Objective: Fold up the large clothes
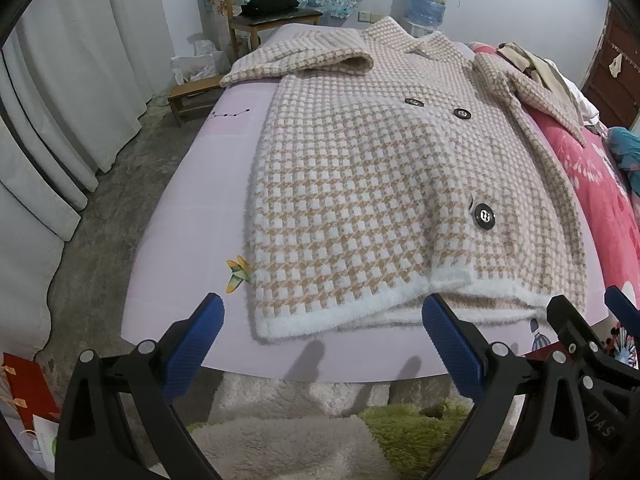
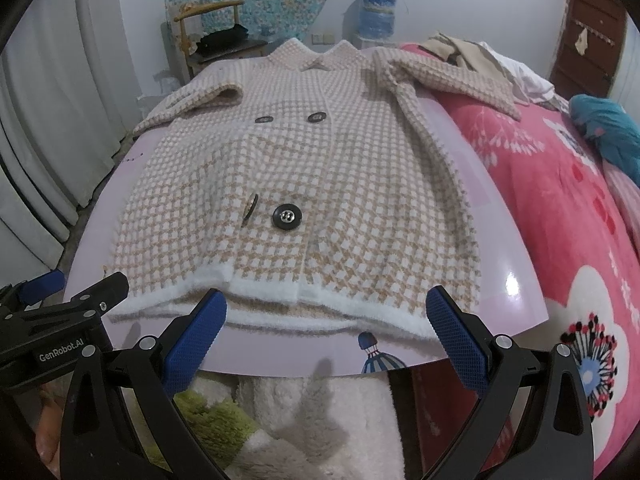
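A beige-and-white houndstooth coat (image 1: 372,184) with black buttons lies flat, front up, on a pale pink board (image 1: 192,216). It also shows in the right wrist view (image 2: 304,176). Its left sleeve (image 1: 304,60) is folded across near the collar; its right sleeve (image 2: 444,80) lies out over the pink blanket. My left gripper (image 1: 322,320) is open and empty, just short of the white hem. My right gripper (image 2: 326,316) is open and empty at the hem's right half. The right gripper also shows at the left wrist view's right edge (image 1: 584,320).
A pink floral blanket (image 2: 560,200) covers the bed to the right, with a teal cloth (image 2: 608,128) and loose clothes (image 2: 480,56) on it. A wooden chair (image 1: 260,12), a water jug (image 1: 430,0) and white curtains (image 1: 60,100) stand beyond. Fluffy rugs (image 1: 288,432) lie below.
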Motion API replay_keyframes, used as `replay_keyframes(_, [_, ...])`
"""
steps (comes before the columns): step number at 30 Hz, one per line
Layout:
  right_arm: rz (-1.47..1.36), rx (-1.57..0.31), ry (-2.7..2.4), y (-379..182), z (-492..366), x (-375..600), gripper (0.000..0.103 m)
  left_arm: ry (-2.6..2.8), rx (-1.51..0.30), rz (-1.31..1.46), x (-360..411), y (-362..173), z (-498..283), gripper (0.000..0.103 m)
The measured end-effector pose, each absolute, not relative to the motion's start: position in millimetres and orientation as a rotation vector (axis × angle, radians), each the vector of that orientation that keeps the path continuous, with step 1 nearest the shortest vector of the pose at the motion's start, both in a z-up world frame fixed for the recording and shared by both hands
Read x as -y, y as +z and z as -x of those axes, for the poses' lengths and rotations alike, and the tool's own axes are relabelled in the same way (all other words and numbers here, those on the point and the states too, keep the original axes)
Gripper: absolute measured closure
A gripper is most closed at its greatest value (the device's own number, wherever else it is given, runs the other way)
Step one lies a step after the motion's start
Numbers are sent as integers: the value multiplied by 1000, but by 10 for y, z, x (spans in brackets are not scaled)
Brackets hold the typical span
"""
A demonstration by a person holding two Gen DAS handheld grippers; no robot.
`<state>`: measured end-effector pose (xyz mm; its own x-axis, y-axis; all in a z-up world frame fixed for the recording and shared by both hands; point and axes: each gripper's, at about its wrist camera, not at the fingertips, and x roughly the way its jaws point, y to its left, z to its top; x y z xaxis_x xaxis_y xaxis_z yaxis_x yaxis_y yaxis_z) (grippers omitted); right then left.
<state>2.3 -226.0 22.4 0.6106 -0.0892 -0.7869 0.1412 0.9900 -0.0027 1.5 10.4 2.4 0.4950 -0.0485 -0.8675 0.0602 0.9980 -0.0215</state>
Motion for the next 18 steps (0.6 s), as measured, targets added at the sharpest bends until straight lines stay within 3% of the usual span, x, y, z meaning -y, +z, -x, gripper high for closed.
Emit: replay_keyframes(18, [-62,-884,-143,314,-101,2304,7,-62,-1028,-13,-86,112,-124,5])
